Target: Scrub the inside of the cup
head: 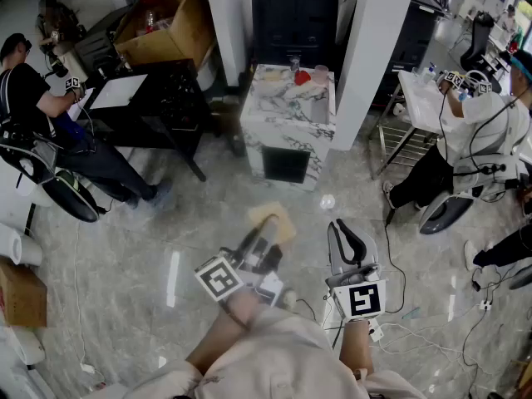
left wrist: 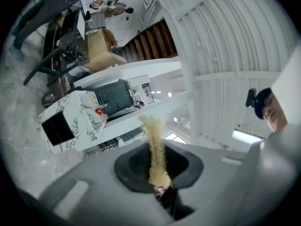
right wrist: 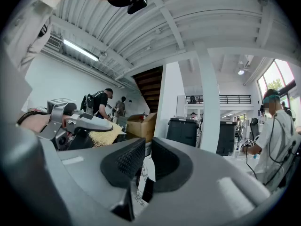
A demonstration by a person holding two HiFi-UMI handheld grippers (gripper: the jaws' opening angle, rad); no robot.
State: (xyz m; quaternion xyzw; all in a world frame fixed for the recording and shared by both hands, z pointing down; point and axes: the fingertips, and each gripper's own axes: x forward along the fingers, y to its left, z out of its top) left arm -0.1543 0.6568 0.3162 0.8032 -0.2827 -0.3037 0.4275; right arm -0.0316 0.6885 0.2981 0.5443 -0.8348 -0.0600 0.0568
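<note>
My left gripper [head: 259, 241] is shut on a flat yellow scrubbing sponge [head: 271, 219], held over the floor. In the left gripper view the sponge [left wrist: 155, 149] sticks up edge-on from between the jaws. My right gripper [head: 346, 239] hangs beside it to the right, its dark pads [right wrist: 126, 160] nearly together with nothing between them. From the right gripper view I see the left gripper [right wrist: 75, 124] and the sponge [right wrist: 106, 136] at the left. A clear cup [head: 294, 61], a pinkish cup [head: 321, 74] and a red thing [head: 302, 78] stand on the marble counter [head: 274, 106] ahead.
A white pillar [head: 370, 40] rises right of the counter and a black bin [head: 293, 15] stands behind it. People sit at a black desk [head: 158, 98] on the left and a white table [head: 424, 98] on the right. A small clear object [head: 327, 202] and cables [head: 416, 314] lie on the floor.
</note>
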